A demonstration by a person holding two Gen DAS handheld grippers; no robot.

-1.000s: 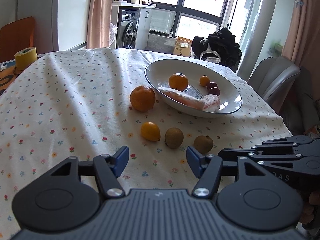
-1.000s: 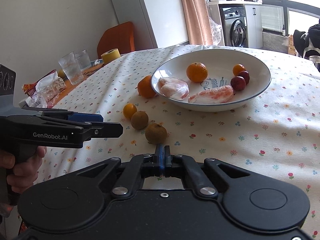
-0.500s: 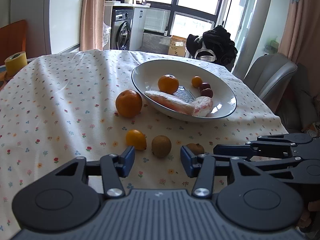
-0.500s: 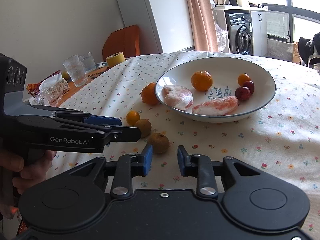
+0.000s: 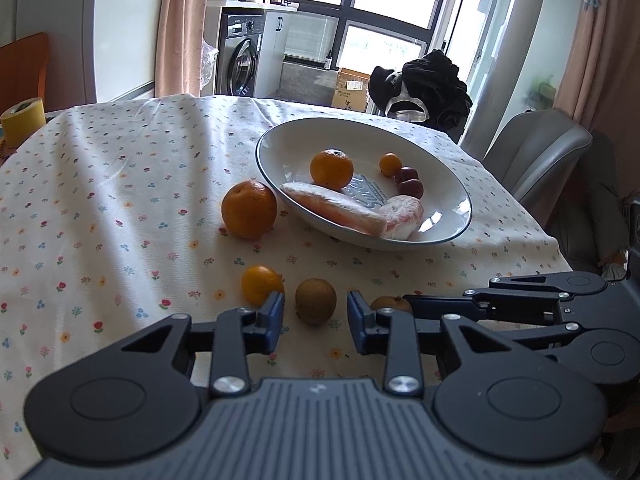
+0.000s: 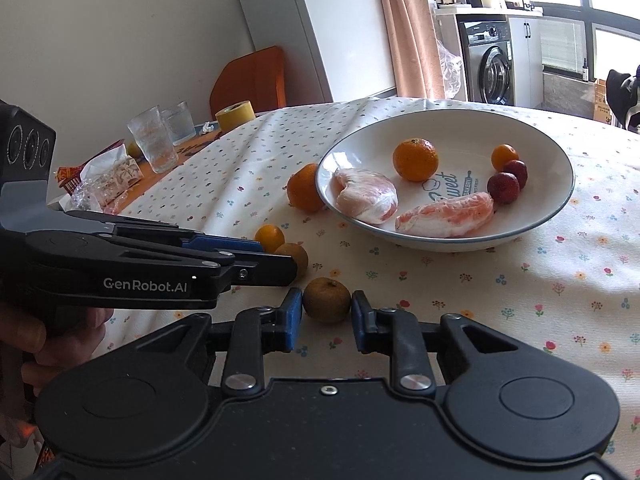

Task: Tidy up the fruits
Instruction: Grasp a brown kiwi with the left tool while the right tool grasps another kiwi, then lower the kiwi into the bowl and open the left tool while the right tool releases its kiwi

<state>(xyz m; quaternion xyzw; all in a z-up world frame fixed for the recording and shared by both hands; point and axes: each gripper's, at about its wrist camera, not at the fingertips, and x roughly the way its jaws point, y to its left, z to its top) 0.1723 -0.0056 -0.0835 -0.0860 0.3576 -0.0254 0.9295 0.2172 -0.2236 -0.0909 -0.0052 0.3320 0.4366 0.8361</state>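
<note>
While both grippers hang low over the floral-cloth desk [image 5: 120, 184], two loose fruits sit lined up for pickup. L gripper [image 5: 315, 316], jaws open and empty, brackets a brown fruit [image 5: 315, 300]; R gripper [image 6: 325, 320], jaws likewise open and empty, brackets a second brown fruit [image 6: 327, 300] that lies between the blue pads, seemingly untouched.

Step in hand, by the look of it: the approach before the grasp, both sides at once. Task seems partway done, as the bowl [image 5: 280, 136] at 12 o'clock already holds an orange [image 5: 332, 168], two peeled pink wedges, a small orange fruit and two dark red ones. Out on the cloth are a big orange [image 5: 249, 215] at the bowl's 9 o'clock, touching or nearly touching its rim, a small yellow-orange fruit [image 5: 261, 285] at 10 o'clock from the L gripper, plus the two brown ones.

Next move prob. calls for closing gently on each round fruit, centred so it won't squirt out, then a lift over the rim w/o the two tools bumping; they sit v. close.

L view alone shows the grey chair and the window. R view alone shows the person's hand [image 6: 60, 336] on the L tool, the glasses [image 6: 154, 140] at 10 o'clock, and print on the bowl's floor.
</note>
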